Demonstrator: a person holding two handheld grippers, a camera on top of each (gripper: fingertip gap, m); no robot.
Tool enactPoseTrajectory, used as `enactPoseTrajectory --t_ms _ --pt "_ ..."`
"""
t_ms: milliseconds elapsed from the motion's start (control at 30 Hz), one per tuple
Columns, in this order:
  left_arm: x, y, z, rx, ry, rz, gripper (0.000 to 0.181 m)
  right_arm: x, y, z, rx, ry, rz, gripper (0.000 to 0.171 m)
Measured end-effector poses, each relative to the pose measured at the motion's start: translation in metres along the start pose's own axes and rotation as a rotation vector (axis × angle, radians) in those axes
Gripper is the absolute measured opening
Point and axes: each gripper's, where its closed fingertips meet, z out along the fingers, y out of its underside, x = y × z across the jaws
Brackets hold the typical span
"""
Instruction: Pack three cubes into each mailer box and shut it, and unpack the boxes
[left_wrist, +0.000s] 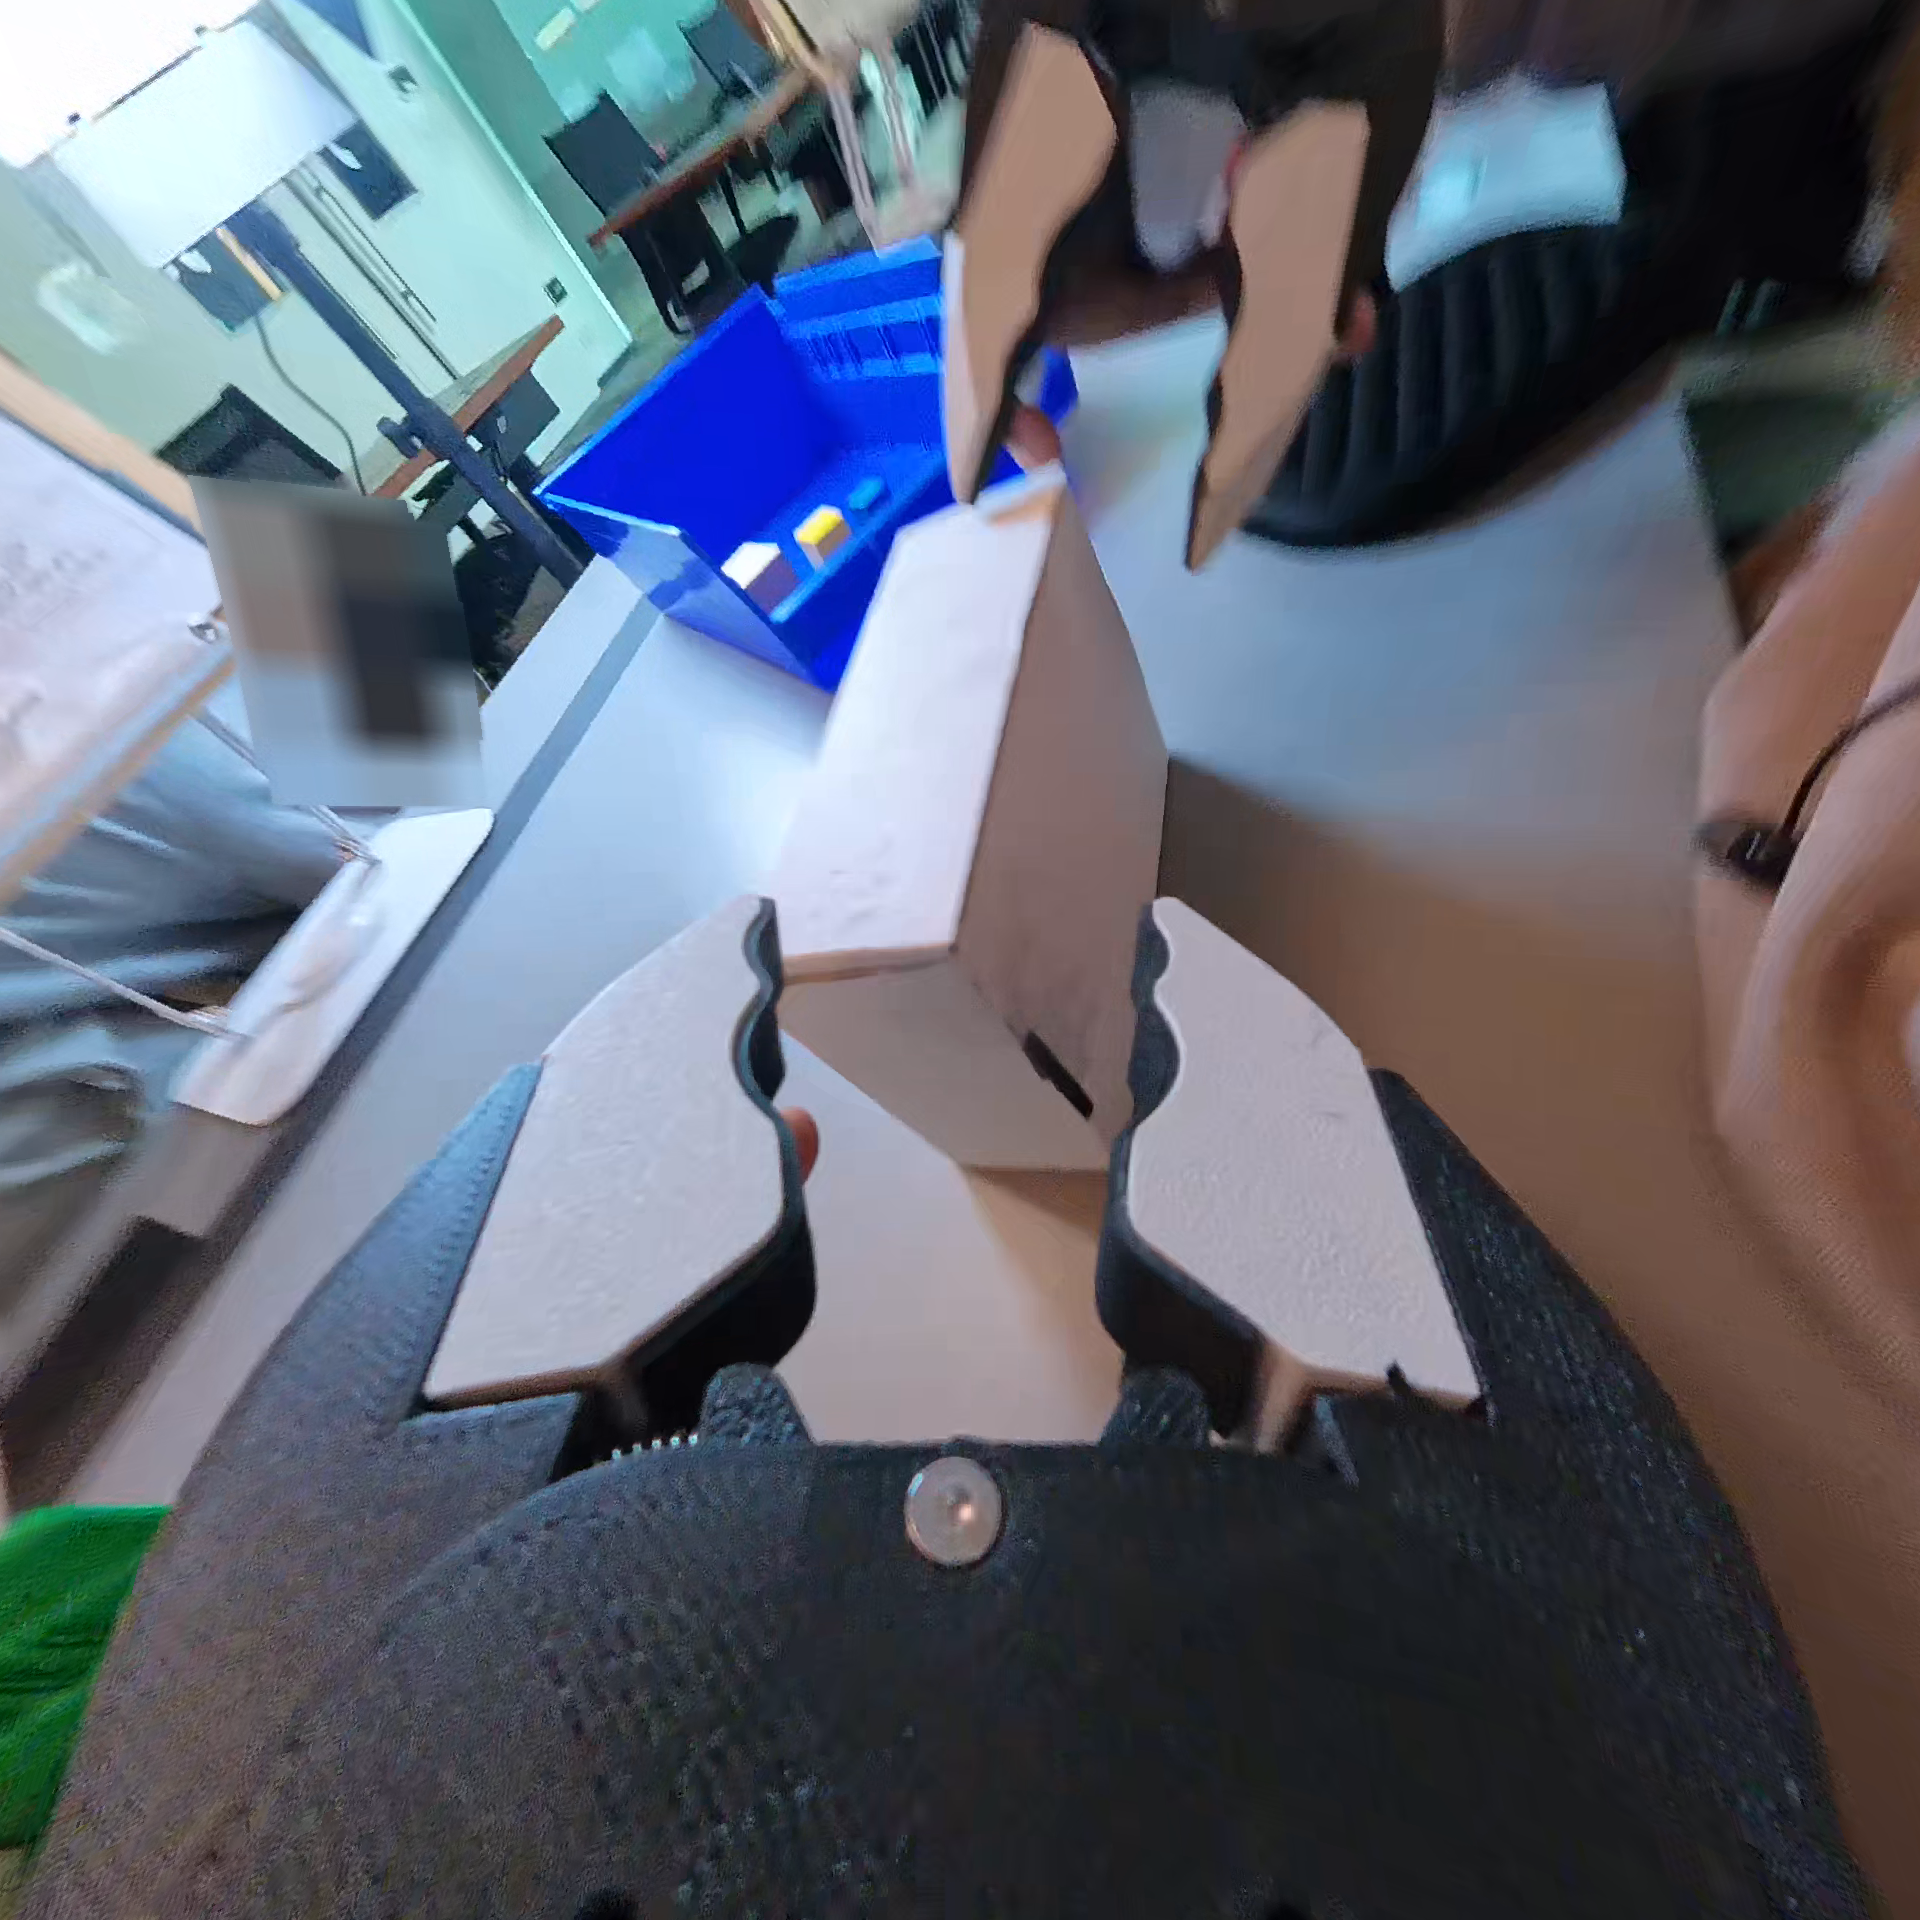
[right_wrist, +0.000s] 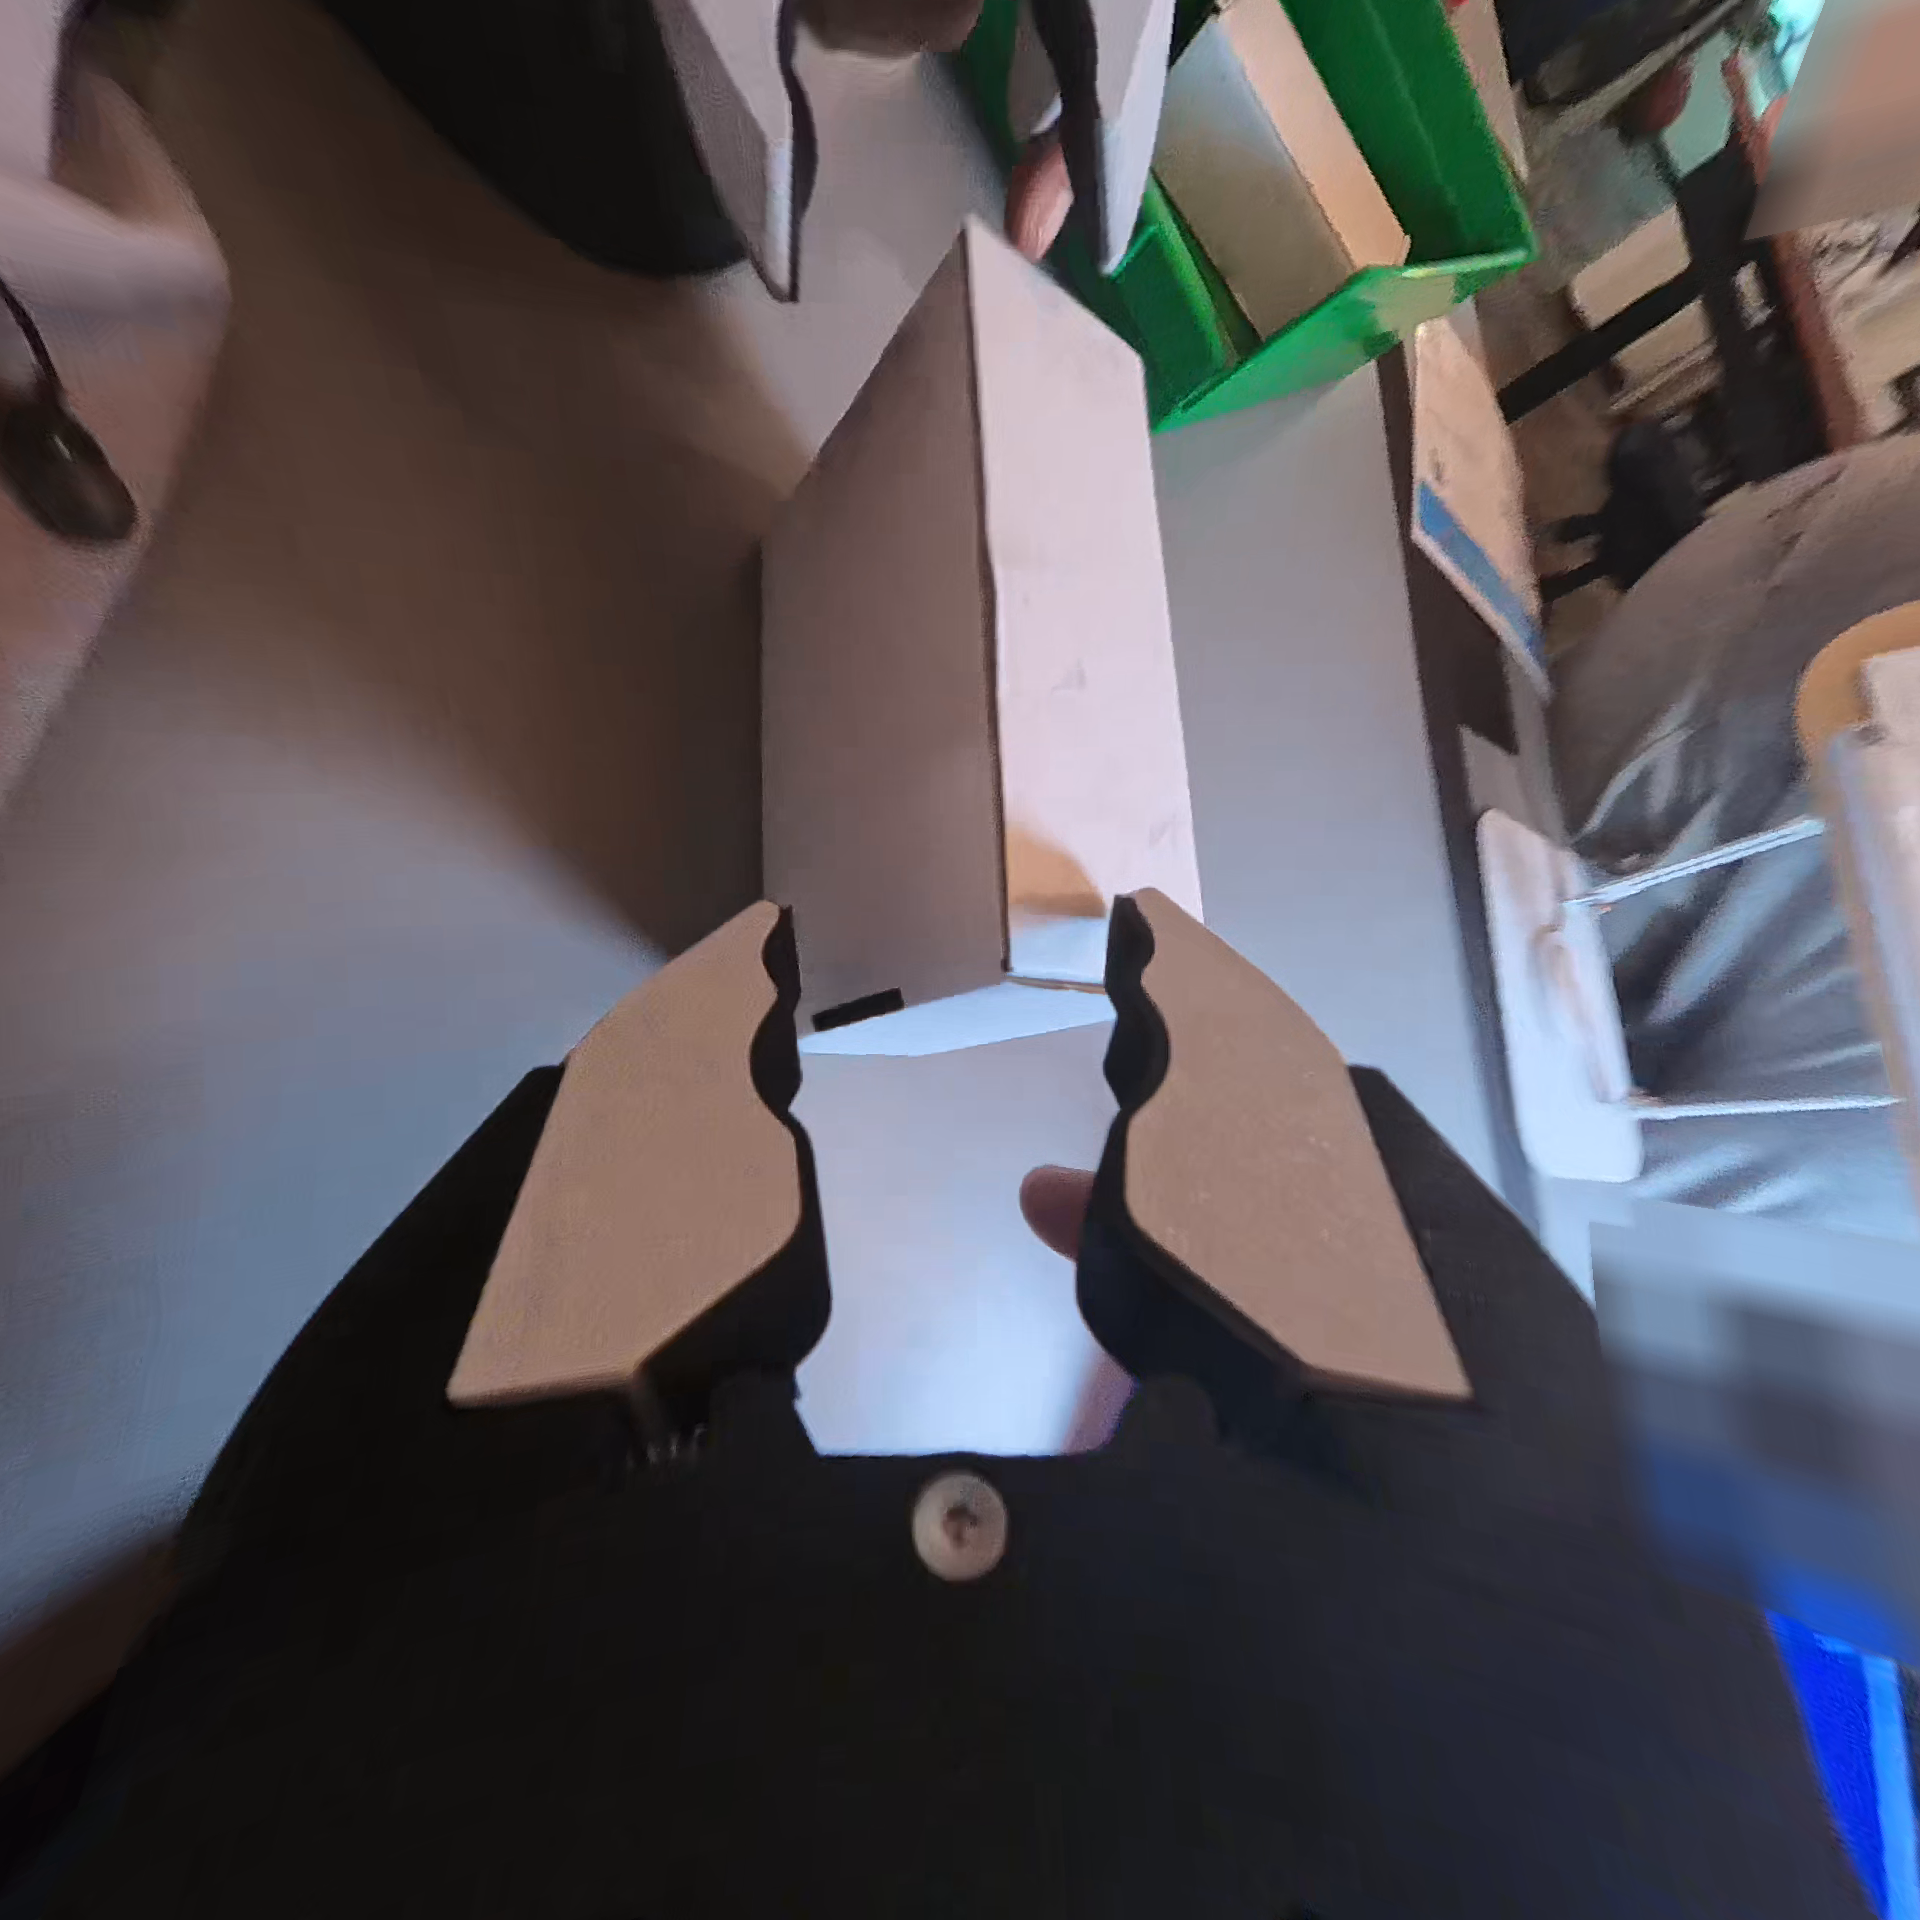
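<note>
A closed white mailer box (left_wrist: 935, 748) lies lengthwise on the pale table (left_wrist: 1403, 675), turned so one long edge faces up. My left gripper (left_wrist: 956, 925) is open, and the box's near end sits right at its fingertips. My right gripper (left_wrist: 1086, 520) is open at the far end of the box. In the right wrist view the same box (right_wrist: 1081, 644) runs away from my open right gripper (right_wrist: 951, 920) toward the left gripper (right_wrist: 951, 270). I cannot tell whether any finger touches the box. Three cubes, among them a yellow one (left_wrist: 821, 532), lie in a blue bin (left_wrist: 675, 468).
A green bin (right_wrist: 1382, 301) with more white boxes stands beyond the box in the right wrist view. A person's bare arm (left_wrist: 1829, 883) is close on the right of the left wrist view. The table edge (left_wrist: 582, 707) runs along the left, with clutter beyond it.
</note>
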Motion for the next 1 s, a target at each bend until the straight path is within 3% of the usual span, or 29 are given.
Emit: enactPoseTrajectory --t_ms 100,200,233,333,533,700,833,1000 --pt "-0.022 -0.001 -0.005 0.082 0.027 -0.243 0.078 0.016 -0.005 -0.012 0.022 0.012 0.117 0.06" --pt "-0.014 0.024 0.016 -0.038 0.126 -0.311 0.094 0.033 -0.017 -0.016 0.001 0.032 0.158 0.06" --pt "-0.007 0.032 0.024 -0.084 0.157 -0.298 0.094 0.035 -0.021 -0.015 -0.02 0.025 0.17 0.06" --pt "0.001 0.04 0.044 -0.156 0.147 -0.16 0.072 0.026 -0.029 -0.006 -0.13 -0.071 0.178 0.064" --pt "0.004 0.011 0.06 -0.137 0.051 0.104 0.07 0.009 -0.018 0.009 -0.373 -0.131 -0.01 0.068" --pt "0.002 -0.004 0.06 -0.087 -0.025 0.225 0.069 0.013 -0.008 0.011 -0.491 -0.015 -0.181 0.061" --pt "-0.03 -0.016 0.044 -0.016 -0.101 0.022 0.075 0.045 -0.013 -0.026 -0.521 0.098 -0.167 0.061" --pt "-0.069 -0.014 0.019 0.103 -0.185 -0.244 0.066 0.155 0.021 -0.114 -0.708 0.488 -0.139 0.06"
